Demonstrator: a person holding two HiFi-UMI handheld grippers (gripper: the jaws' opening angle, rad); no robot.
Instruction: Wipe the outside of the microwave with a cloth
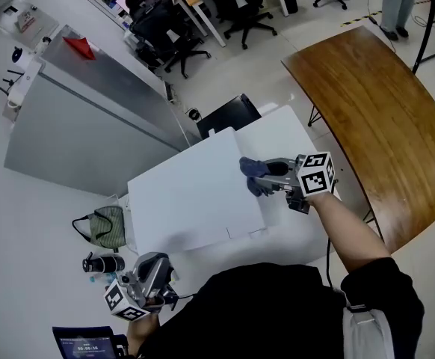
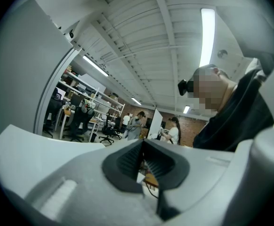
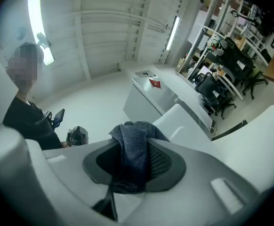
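Holding the cloth (image 1: 256, 176) pinched in our right gripper (image 1: 268, 178), jaws narrow on the wad, we have it at the right edge of the microwave's (image 1: 191, 197) top, placed, we judge, to sweep left. Its loose end pokes left, lengthwise with the jaws. Our left gripper (image 1: 152, 279) hangs near-left, off the counter (image 1: 285, 129), jaws almost together on nothing, probably just kept clear.
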